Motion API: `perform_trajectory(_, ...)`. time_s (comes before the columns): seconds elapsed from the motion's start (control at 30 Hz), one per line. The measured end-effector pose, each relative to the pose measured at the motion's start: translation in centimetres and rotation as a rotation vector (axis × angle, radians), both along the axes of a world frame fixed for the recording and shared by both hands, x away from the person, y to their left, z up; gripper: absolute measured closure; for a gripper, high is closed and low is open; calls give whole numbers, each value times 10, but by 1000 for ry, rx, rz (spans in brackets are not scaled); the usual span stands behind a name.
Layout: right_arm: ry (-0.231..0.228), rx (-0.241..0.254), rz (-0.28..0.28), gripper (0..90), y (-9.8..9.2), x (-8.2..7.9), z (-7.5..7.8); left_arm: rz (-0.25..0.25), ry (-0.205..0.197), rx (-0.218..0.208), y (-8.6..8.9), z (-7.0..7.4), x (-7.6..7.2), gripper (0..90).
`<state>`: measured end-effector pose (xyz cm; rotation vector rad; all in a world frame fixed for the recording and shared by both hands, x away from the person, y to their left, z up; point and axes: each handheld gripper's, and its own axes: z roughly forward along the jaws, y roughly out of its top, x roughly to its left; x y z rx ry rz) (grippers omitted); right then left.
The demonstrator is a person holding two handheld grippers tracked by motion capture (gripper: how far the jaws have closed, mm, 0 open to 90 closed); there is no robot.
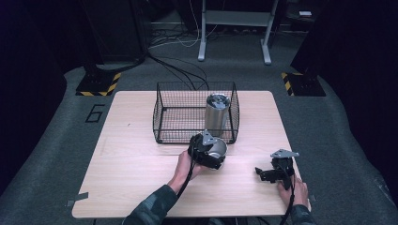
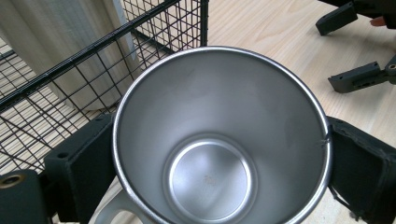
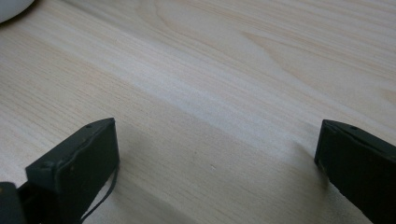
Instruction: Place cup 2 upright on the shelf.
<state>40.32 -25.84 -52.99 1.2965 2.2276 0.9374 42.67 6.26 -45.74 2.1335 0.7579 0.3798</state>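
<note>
Steel cup [image 1: 217,151], centre of high view, just in front of wire basket [image 1: 162,112]; clamped across rim by left gripper [image 1: 206,151]. Rigid, light, smooth wall likely slippery; grip opposite rim sides, handle at lower edge free. Right gripper [image 1: 268,174], lower right, jaws wide, empty. Tall steel tumbler [image 1: 217,115] inside basket. Wooden table [image 1: 131,187], grey carpet, dark room.

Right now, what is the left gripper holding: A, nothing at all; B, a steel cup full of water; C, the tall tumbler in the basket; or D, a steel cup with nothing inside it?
D: in the left gripper view the jaws of the left gripper press both sides of the steel cup, whose bare bottom shows, while the tall tumbler stands inside the wire basket.
</note>
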Motion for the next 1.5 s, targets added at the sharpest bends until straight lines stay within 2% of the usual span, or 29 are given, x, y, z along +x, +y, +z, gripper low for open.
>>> perform_trajectory(0.1,1,0,0,0,0,0,0,-2,-8,-2,4,2,-2,63)
perform_trajectory(0.23,3,-2,0,0,0,0,0,-11,2,-13,9,6,-6,63)
perform_trajectory(0.27,3,-3,0,0,0,0,0,-12,-8,-2,11,8,-7,63)
perform_trajectory(0.53,2,-2,0,0,0,0,0,-22,-7,-8,24,17,-13,63)
perform_trajectory(0.87,0,0,0,0,0,0,0,-25,-34,-6,37,29,-20,63)
perform_trajectory(1.0,0,0,0,0,0,0,0,-20,-26,-24,41,35,-21,63)
perform_trajectory(1.33,1,0,-1,0,0,0,0,-14,-59,-17,54,53,-21,63)
perform_trajectory(1.5,0,0,0,0,0,0,0,-21,-57,-18,58,61,-21,63)
